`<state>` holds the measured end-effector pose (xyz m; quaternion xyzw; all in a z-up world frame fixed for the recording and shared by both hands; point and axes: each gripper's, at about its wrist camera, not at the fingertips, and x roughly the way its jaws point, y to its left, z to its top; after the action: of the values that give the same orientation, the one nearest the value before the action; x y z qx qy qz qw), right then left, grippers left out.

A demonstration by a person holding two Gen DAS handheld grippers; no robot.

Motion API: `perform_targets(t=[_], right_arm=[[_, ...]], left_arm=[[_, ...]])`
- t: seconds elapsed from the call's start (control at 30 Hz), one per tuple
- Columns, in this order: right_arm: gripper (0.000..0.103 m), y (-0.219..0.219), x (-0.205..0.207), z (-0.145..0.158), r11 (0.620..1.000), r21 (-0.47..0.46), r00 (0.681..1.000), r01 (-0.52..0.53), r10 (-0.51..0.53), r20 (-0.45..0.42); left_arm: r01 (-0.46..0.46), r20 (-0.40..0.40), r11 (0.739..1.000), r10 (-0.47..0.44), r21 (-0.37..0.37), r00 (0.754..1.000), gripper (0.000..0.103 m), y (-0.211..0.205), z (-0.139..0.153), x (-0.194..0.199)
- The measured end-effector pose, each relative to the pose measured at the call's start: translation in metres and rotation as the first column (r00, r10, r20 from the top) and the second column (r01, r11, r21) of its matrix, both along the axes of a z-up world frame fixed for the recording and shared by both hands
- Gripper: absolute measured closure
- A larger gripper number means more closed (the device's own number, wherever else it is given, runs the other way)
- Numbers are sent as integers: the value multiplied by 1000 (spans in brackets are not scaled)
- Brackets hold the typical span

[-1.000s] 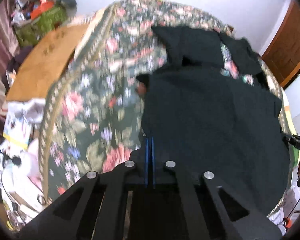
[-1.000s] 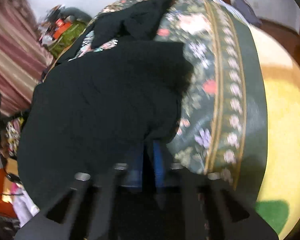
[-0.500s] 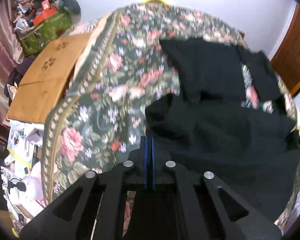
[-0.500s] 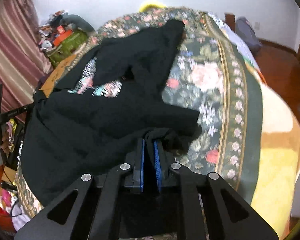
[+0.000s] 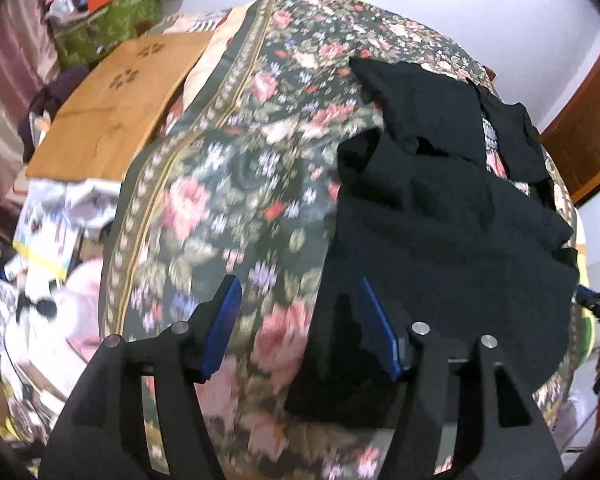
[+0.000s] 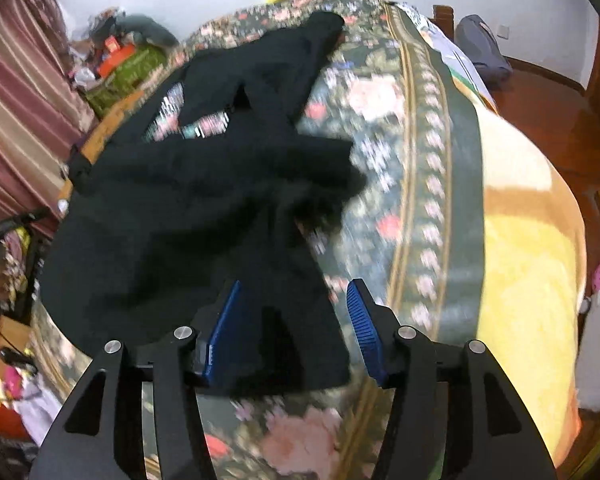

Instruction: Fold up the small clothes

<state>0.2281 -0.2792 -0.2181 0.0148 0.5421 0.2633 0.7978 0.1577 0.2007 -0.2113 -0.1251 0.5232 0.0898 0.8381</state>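
Lying on the flowery bedspread point(image 5: 204, 216), the black shirt point(image 5: 440, 240) is loose; left claw point(image 5: 300, 328) and right claw point(image 6: 292, 320) are spread wide.

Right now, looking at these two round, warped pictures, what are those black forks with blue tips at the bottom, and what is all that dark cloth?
Each fork is a hand-held two-finger gripper; a person carries one in each hand, with no robot arm involved. A wide-angle camera on each gripper looks forward along its fingers, which is why the pictures bulge.

One picture comes from the left gripper, the other from the right gripper. Both have their blue-padded fingers spread open, so neither grips anything.

Below them is a bed under a dark green bedspread with pink flowers. On it lies a rumpled black cloth garment, loosely bunched and not yet neatly folded. A strip of it runs between the right gripper's fingers, and its edge lies at the left gripper's inner finger.

A yellow fleece blanket covers the bed's right side.
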Motion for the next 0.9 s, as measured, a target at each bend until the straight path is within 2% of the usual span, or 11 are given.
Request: perform_targets(t=[0.1,0.3,0.43,0.47,0.53,0.57,0.63,0.67,0.7,0.73,0.9], right_arm=[[52,-8,-4,-14,1000,3,999,27,-27,-38],[52,-9,-8,-21,999,16,996,48,-47,-72],[52,-7,-13,-24,998,42,996,54,-51,-68],[52,-7,-14,-24,997,53,996,61,-57,-69],[52,-2,-13,-24,995,66,995,71,-66,-72],[55,-1,-13,-23,995,72,996,70,-66,-67],[65,-2,-16,-25,993,102,996,63,-56,-71],[75,-2,-16,-26,991,123,996,60,-51,-78],[87,-1,-15,-25,988,145,995,56,-43,-87],[92,1,-15,-24,988,146,996,51,-39,-84],[96,12,-16,-4,990,140,1000,0,2,-20]], left_arm=[[8,-20,999,-9,-31,1000,42,-2,-5,-16],[11,-75,996,-18,-87,997,42,-7,-28,-33],[-22,-46,991,16,-134,999,43,-7,-37,-41],[-26,-45,989,19,-146,999,45,-7,-38,-41],[-24,-34,983,18,-182,999,57,-7,-39,-42],[-18,-29,982,13,-190,1000,60,-8,-38,-42],[0,-20,982,-4,-191,1000,72,-13,-35,-42],[7,-17,981,-11,-191,1000,75,-15,-34,-43],[15,-14,982,-18,-189,1000,84,-17,-32,-44],[22,-10,981,-25,-191,1000,94,-19,-31,-44],[44,25,990,-41,-137,999,95,-32,-13,-43]])
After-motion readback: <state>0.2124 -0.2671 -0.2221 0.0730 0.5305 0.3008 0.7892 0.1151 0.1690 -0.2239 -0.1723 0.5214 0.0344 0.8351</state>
